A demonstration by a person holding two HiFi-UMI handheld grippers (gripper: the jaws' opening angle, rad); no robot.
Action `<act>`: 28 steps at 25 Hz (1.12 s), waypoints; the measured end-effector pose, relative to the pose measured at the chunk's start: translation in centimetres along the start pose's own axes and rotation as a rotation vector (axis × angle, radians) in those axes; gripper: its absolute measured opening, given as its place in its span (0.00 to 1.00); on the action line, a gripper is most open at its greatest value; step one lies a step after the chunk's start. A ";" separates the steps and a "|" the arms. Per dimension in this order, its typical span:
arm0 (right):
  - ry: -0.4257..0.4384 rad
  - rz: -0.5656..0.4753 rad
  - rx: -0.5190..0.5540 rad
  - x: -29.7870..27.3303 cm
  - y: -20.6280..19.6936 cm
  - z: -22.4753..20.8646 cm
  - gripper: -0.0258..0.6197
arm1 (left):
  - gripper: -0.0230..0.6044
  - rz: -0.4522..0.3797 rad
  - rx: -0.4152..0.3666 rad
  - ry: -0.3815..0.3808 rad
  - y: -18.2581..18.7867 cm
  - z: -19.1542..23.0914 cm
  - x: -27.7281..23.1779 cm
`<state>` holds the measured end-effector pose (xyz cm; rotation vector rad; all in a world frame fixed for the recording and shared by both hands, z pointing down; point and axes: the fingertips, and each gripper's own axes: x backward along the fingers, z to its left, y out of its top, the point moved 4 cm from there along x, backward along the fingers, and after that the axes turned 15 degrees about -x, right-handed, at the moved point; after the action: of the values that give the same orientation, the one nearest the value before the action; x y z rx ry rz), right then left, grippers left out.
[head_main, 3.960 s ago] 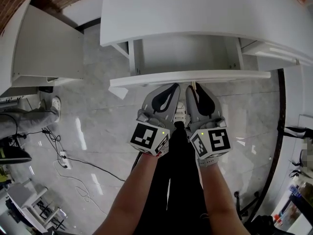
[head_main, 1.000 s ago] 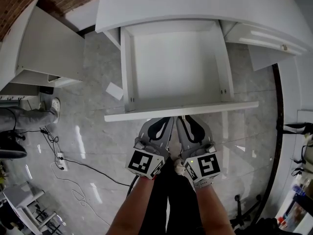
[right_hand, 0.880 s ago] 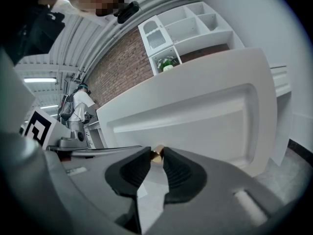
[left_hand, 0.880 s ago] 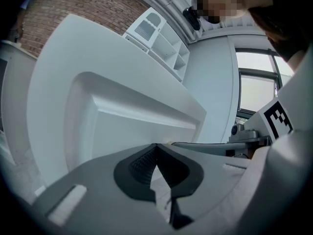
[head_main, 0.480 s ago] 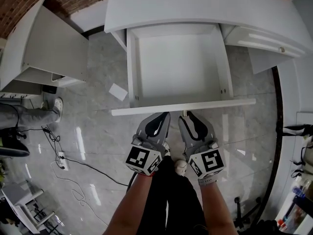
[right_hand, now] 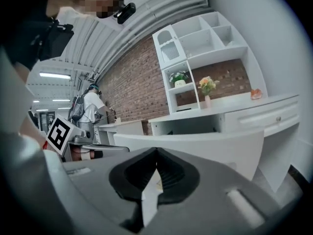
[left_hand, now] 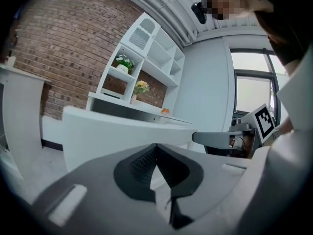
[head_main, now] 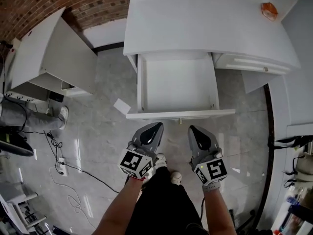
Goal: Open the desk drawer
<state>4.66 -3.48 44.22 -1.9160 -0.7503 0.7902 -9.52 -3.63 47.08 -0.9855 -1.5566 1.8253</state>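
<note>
The white desk [head_main: 205,23] has its middle drawer [head_main: 176,84] pulled far out, bare inside, with its front panel [head_main: 181,114] toward me. Both grippers hang below that panel, apart from it, over the floor. My left gripper [head_main: 157,125] is shut with nothing in it, and so is my right gripper [head_main: 191,129]. In the left gripper view the jaws [left_hand: 156,148] meet at the tips, with the drawer front [left_hand: 112,131] beyond them. The right gripper view shows my right gripper [right_hand: 156,152] the same way before the panel [right_hand: 195,148].
A second drawer [head_main: 254,65] with a small knob sits to the right, slightly out. An orange object [head_main: 268,10] lies on the desk top. Another white desk [head_main: 54,53] stands at the left. A paper scrap [head_main: 122,106] and cables [head_main: 73,165] lie on the tiled floor.
The drawer has gone from partly out to far out. Both grippers have come away from its front panel and drawn back toward me, spreading apart; the view has pulled back.
</note>
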 end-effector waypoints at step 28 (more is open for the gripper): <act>0.063 -0.138 0.031 14.2 18.7 7.2 0.04 | 0.04 -0.158 -0.086 0.106 21.7 -2.1 12.7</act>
<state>11.14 3.35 21.56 -1.8310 -0.8176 0.6501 -14.03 3.63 23.33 -0.9529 -1.6111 1.5854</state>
